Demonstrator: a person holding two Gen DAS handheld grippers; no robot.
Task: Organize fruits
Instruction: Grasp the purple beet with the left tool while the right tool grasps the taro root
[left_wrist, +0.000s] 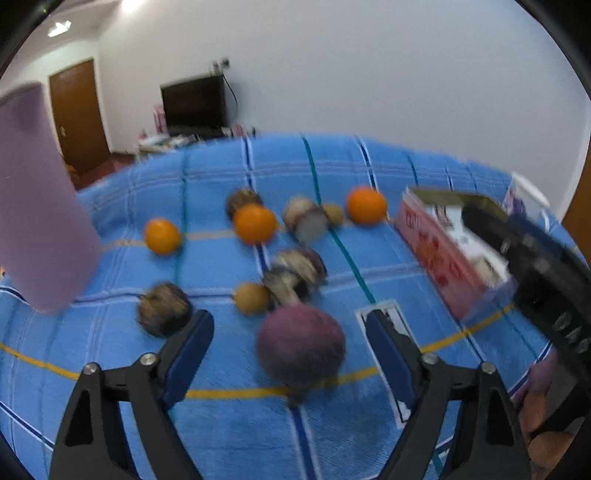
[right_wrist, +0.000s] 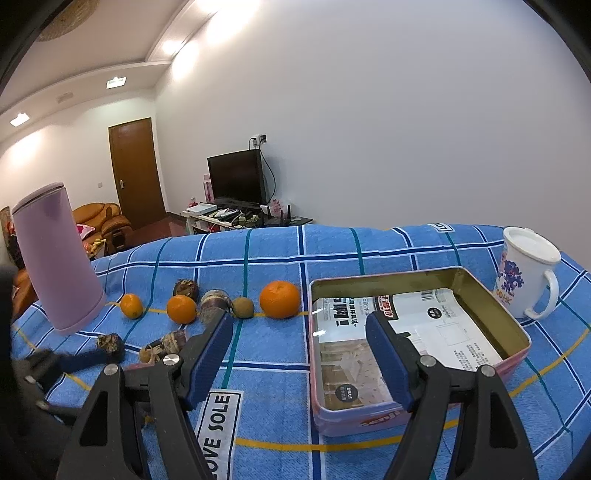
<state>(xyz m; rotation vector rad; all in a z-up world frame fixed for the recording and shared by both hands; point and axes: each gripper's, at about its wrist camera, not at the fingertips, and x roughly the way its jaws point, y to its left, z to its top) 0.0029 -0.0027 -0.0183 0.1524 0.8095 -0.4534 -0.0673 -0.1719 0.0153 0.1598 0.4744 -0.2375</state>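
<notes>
Between the blue pads of my left gripper (left_wrist: 290, 363) sits a round purple fruit (left_wrist: 301, 343), blurred, with clear gaps on both sides; the pads do not touch it, so I have hold of nothing there; it seems to lie on the blue checked cloth (left_wrist: 229, 435), though the blur keeps me from being sure. Beyond it this view shows the scatter of fruit close up: a small yellow-brown one (left_wrist: 252, 298) just beside two dark, pale-patched ones (left_wrist: 295, 273), another dark one (left_wrist: 164, 309) near my left finger, and three oranges (left_wrist: 255, 223) farther back in a loose row.

Only the right view gives the pink tin (right_wrist: 513, 325) whole; it is open, lined with printed paper, and holds no fruit that I can see; the left view catches just its long side at the right edge. My right gripper (right_wrist: 299, 354) stands open and empty, one finger over the cloth, the other over the tin's near corner. The right view alone shows the white mug (right_wrist: 524, 273) behind the tin and the lilac canister (right_wrist: 55, 258) upright at the far left; in the left view the canister is a pale blur.
</notes>
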